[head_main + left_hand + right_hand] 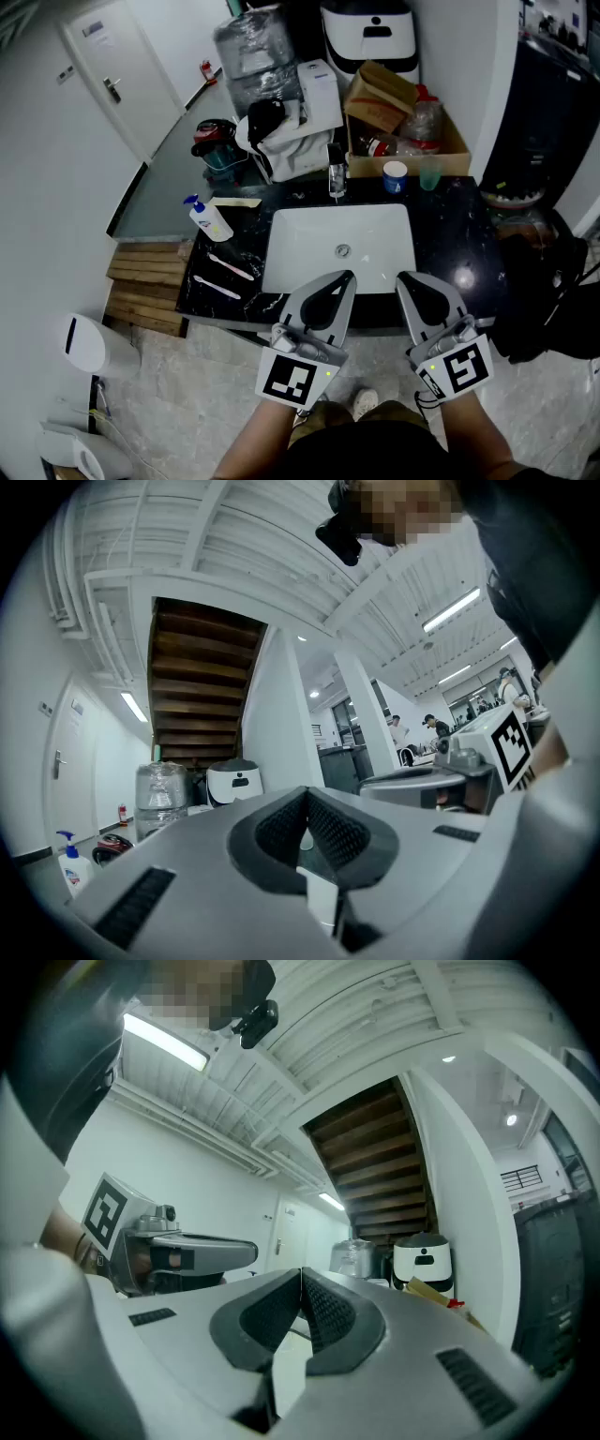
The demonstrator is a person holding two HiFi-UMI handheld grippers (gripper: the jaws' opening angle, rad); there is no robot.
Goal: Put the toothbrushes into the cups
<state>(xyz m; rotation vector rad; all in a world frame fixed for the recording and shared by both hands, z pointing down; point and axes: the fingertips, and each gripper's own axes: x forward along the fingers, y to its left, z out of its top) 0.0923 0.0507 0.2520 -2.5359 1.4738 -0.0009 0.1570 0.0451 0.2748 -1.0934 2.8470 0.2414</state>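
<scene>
Two toothbrushes lie on the left of the black counter: a pink one and a pale one nearer the front edge. At the back right of the white sink stand a white and blue cup and a green see-through cup. My left gripper and right gripper hover side by side over the sink's front edge, both shut with nothing between the jaws. The left gripper and right gripper look upward past their closed tips, with no toothbrush or cup in either gripper view.
A soap pump bottle stands on the counter's left rear, and the faucet sits behind the sink. A cardboard box of clutter lies at the back. Wooden pallets and a white bin are on the floor to the left.
</scene>
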